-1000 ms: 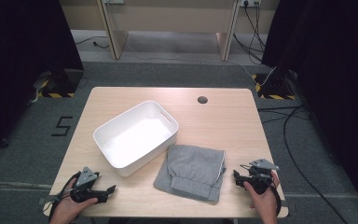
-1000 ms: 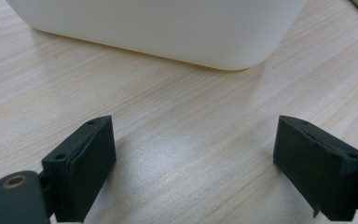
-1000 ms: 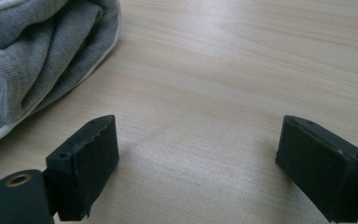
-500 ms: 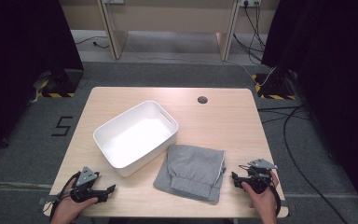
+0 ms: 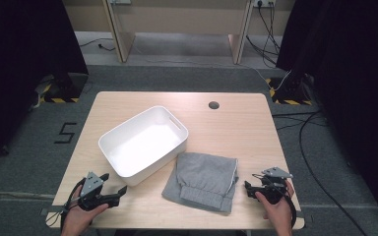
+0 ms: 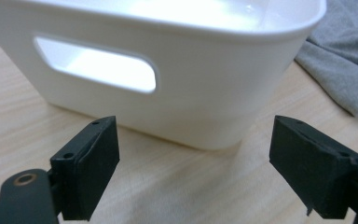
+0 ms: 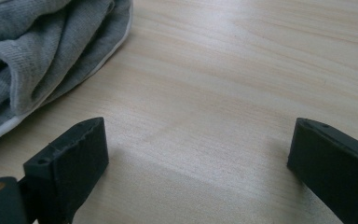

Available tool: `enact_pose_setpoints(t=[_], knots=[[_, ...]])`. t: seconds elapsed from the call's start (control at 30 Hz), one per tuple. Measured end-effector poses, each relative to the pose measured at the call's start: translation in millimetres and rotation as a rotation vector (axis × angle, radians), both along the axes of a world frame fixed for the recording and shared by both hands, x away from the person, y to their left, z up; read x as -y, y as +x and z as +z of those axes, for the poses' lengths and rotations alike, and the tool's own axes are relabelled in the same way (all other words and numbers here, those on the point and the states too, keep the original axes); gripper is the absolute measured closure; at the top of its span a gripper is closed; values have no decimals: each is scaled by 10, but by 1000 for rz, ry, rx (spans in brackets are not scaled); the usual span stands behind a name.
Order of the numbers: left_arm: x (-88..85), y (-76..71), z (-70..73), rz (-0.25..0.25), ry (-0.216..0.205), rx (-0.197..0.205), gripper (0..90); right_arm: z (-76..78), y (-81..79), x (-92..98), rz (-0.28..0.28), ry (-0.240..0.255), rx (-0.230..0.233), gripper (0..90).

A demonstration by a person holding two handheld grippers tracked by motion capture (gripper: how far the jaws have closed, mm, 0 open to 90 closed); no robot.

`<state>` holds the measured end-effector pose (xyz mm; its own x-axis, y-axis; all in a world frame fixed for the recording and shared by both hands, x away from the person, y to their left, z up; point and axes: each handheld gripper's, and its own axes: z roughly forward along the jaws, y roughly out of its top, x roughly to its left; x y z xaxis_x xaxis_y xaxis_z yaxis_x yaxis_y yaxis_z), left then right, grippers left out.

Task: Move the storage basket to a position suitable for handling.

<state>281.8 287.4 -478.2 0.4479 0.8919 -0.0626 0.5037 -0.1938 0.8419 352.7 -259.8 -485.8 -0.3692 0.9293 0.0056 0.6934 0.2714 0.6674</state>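
A folded grey garment (image 5: 204, 179) lies on the wooden table (image 5: 236, 128) near its front edge, beside an empty white plastic tub (image 5: 142, 142). My left gripper (image 5: 114, 183) rests at the front left and faces the tub's near wall (image 6: 214, 93). Its jaws (image 6: 196, 172) stand open and have just been closing slightly, with only tabletop between them. My right gripper (image 5: 251, 184) rests at the front right, a short way from the garment's right edge (image 7: 37, 56). Its jaws (image 7: 196, 168) have just been opening; they stand open over bare wood.
The tub has a handle slot (image 6: 98, 70) in the wall facing my left gripper. A corner of the garment (image 6: 340, 60) lies to the tub's right. A round cable hole (image 5: 213, 104) sits in the far part of the table. Cables run over the floor at the right.
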Motion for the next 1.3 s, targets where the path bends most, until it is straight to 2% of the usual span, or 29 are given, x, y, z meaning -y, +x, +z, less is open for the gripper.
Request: enact_pose_setpoints(t=[0.03, 0.1, 0.23, 0.27, 0.37, 0.43, 0.6, 1.1, 1.3], knots=[[12, 21, 11, 9, 1, 18, 170, 0, 0, 0, 0, 0, 0, 56], [14, 30, 15, 12, 1, 22, 182, 0, 0, 0, 0, 0, 0, 56], [49, 78, 31, -12, 0, 30, 184, 0, 0, 0, 0, 0, 0, 56], [93, 90, 51, -24, 8, 44, 188, 0, 0, 0, 0, 0, 0, 56], [137, 110, 70, -35, 13, 55, 200, 0, 0, 0, 0, 0, 0, 56], [188, 151, 80, -27, 33, 46, 180, 0, 0, 0, 0, 0, 0, 56], [217, 227, 90, -28, 33, 38, 177, 0, 0, 0, 0, 0, 0, 56], [382, 558, 130, -45, 15, -10, 179, 0, 0, 0, 0, 0, 0, 56], [448, 694, 133, -55, 12, -15, 178, 1, 0, 0, 0, 0, 0, 58]])
